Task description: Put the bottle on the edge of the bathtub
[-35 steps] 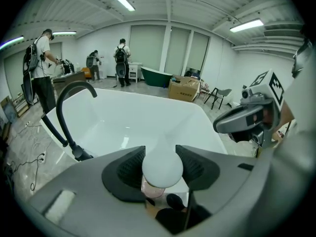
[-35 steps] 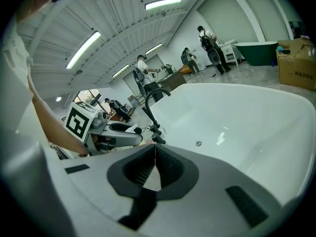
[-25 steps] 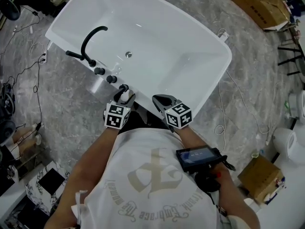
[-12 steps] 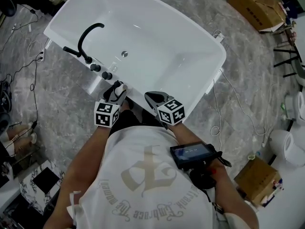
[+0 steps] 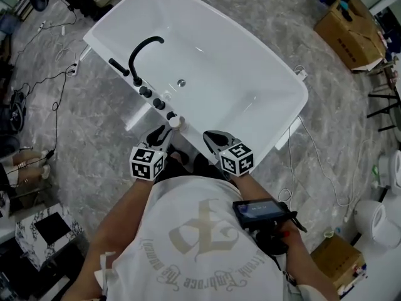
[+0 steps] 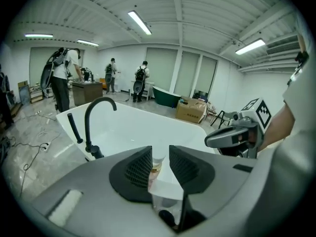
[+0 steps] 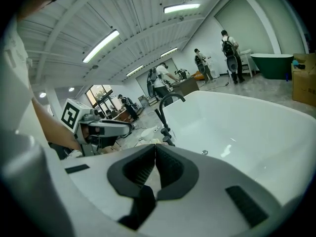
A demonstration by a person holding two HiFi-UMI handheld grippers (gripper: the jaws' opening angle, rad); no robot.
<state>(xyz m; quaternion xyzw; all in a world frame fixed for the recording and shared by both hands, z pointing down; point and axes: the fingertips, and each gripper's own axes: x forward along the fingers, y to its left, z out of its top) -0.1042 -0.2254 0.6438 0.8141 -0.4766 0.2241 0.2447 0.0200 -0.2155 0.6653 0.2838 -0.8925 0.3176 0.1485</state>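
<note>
A small bottle [image 5: 174, 122] with a white cap stands upright on the near rim of the white bathtub [image 5: 238, 86], next to the black knobs [image 5: 153, 98] and the curved black faucet [image 5: 141, 49]. My left gripper [image 5: 161, 132] sits just behind the bottle. Its jaws are closing, and the bottle [image 6: 157, 163] shows through the gap just past the tips of the left gripper [image 6: 160, 150], with no pad pressing on it. My right gripper [image 5: 210, 135] hovers over the same rim further right. In its own view the right gripper [image 7: 155, 146] is shut with nothing in it.
Cardboard boxes [image 5: 351, 24] [image 5: 335, 253] stand on the marble floor to the right. Cables [image 5: 56, 105] trail over the floor at the left. Several people [image 6: 61, 78] stand at tables far behind the tub. A screen device [image 5: 260, 209] hangs at the person's waist.
The left gripper has drawn back from the bottle, which stays standing on the tub rim. The head view has shifted a little; the right gripper keeps its place.
</note>
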